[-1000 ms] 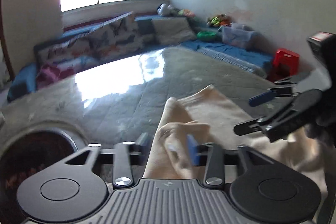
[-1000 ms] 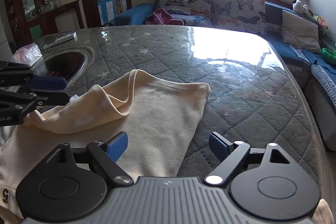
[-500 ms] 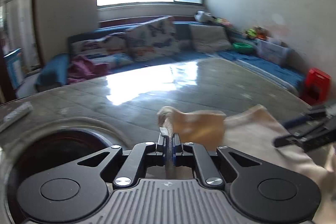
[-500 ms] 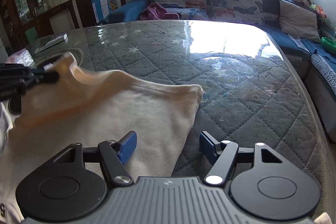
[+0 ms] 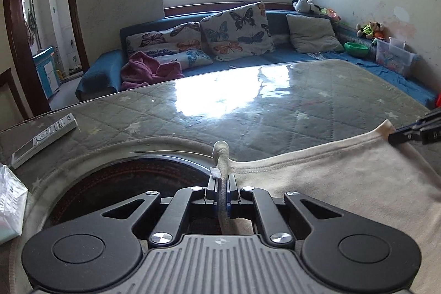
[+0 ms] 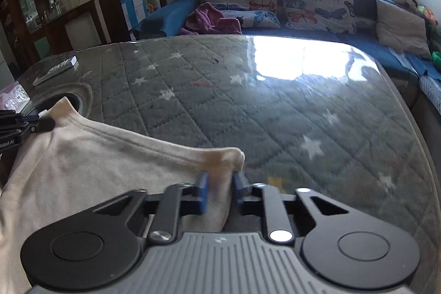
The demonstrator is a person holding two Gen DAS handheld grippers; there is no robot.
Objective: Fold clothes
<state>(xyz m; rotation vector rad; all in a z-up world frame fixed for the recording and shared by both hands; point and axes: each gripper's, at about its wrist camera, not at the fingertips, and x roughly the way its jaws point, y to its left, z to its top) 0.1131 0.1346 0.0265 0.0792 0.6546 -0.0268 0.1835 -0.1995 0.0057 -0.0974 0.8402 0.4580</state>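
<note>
Cream garment (image 5: 344, 178) showing plain. Table cover (image 6: 275, 106) showing grey quilting, white stars. Cushions (image 5: 237, 29) wearing multicoloured butterflies on off-white. Sofa (image 5: 275, 57) showing blue; crumpled cloth (image 5: 146, 70) magenta. Gripper pads (image 6: 203, 192) showing blue.

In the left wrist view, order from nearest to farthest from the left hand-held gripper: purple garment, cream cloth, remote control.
1. cream cloth, clamped in the left hand-held gripper.
2. remote control, on the table, left.
3. purple garment, on the sofa, far left.
</note>
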